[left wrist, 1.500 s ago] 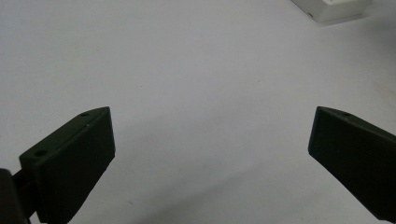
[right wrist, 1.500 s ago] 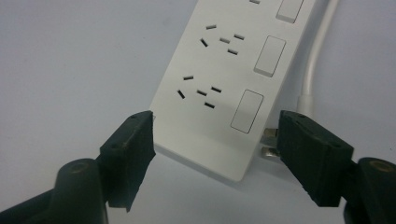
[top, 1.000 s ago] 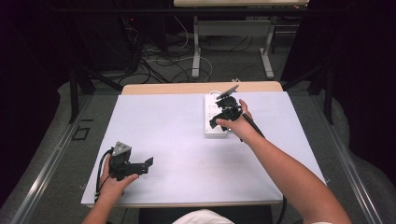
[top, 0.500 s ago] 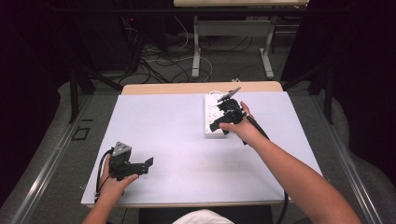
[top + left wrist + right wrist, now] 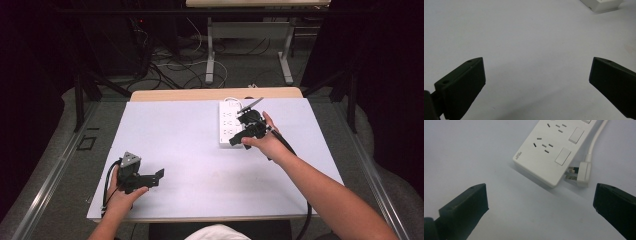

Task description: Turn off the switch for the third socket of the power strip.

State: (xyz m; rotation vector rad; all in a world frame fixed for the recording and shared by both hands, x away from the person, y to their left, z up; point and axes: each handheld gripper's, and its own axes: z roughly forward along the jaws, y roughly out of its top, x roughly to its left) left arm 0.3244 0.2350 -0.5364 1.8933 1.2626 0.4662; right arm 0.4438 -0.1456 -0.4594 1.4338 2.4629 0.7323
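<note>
From the high view, the power strip (image 5: 227, 124) was seen lying on the white bench (image 5: 200, 165), just beside the right gripper (image 5: 239, 141). The left gripper (image 5: 159, 177) was held well apart from it. In the left gripper view, the fingers (image 5: 464, 85) were spread wide with nothing between them, and the strip's corner was seen far off. In the right gripper view, the fingers (image 5: 466, 205), which had just been opening, stood wide and empty, with the strip and its plug (image 5: 581, 173) lying just beyond them.

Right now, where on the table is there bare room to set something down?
The widest free patch is the white mat between the left hand-held gripper and the power strip. The far-left corner and the near-right edge are bare too. It is crowded at the strip, where the plug and right hand-held gripper sit.
</note>
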